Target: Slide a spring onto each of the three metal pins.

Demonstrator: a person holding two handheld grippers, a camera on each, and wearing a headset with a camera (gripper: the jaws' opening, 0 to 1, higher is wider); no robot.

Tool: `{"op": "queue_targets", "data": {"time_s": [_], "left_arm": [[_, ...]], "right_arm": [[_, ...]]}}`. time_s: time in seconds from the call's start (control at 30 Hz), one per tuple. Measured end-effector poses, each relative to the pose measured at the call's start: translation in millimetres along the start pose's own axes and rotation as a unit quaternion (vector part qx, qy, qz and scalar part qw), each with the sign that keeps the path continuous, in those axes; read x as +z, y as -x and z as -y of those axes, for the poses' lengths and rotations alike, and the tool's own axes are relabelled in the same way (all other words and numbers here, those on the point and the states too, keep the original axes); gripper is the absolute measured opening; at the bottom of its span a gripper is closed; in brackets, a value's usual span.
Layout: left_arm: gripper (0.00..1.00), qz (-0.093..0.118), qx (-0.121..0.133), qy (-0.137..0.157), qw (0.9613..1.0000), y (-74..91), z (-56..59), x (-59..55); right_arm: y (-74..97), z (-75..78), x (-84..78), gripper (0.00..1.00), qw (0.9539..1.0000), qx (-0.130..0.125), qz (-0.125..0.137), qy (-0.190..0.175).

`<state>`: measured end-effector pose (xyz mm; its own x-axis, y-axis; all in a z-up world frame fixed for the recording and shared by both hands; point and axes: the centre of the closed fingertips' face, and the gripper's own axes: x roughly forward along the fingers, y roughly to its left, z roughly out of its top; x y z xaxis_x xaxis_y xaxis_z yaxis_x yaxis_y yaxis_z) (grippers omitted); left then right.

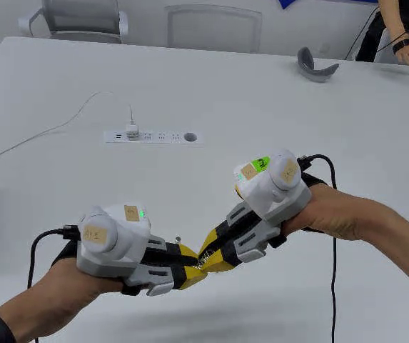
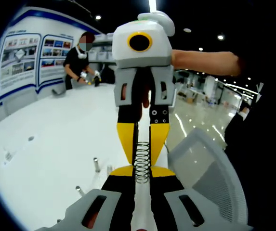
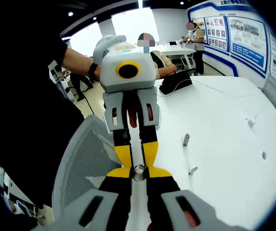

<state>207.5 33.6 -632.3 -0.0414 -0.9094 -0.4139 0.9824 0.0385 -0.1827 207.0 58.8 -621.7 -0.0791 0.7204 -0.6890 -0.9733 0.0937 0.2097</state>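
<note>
A: Two-ended hold: spring (image 2: 141, 166) nipped in left gripper (image 2: 142, 173), lying straight along its jaws, far end inside right gripper (image 3: 139, 169), nearly closed.

B: Biting coil or pin there? Can't tell. Upright pin (image 2: 96, 163) on table (image 2: 46, 144), off leftward.

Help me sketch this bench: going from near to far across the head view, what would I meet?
spring → power strip → grey curved piece → chair back
</note>
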Motion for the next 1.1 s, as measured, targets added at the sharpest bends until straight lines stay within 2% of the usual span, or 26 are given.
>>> {"op": "queue_targets", "data": {"time_s": [0.23,0.37,0.47,0.73,0.9,1.1], "left_arm": [[0.11,-0.005,0.002,0.006,1.0000,-1.1,0.9,-5.1],[0.14,-0.007,0.012,0.010,0.9998,1.6,-1.5,-10.6],[0.17,-0.007,0.024,0.023,0.9994,5.7,-4.2,-16.1],[0.25,-0.004,0.056,0.051,0.9971,18.0,-9.7,-30.9],[0.27,-0.004,0.074,0.063,0.9953,26.6,-13.4,-39.3],[0.30,-0.005,0.098,0.076,0.9923,36.4,-21.4,-48.7]], "right_arm": [[-3.1,-0.7,-3.5,0.12,1.0000,-0.004,-0.003,0.002],[-3.6,0.5,-4.8,0.12,0.9999,-0.011,-0.001,-0.002],[-2.5,1.9,-6.8,0.12,0.9998,-0.016,0.004,-0.010],[0.1,2.7,-22.0,0.12,0.9992,-0.032,0.000,-0.025],[0.5,3.7,-36.6,0.12,0.9984,-0.043,-0.013,-0.035],[2.3,12.4,-50.8,0.12,0.9958,-0.071,-0.028,-0.051]]}}
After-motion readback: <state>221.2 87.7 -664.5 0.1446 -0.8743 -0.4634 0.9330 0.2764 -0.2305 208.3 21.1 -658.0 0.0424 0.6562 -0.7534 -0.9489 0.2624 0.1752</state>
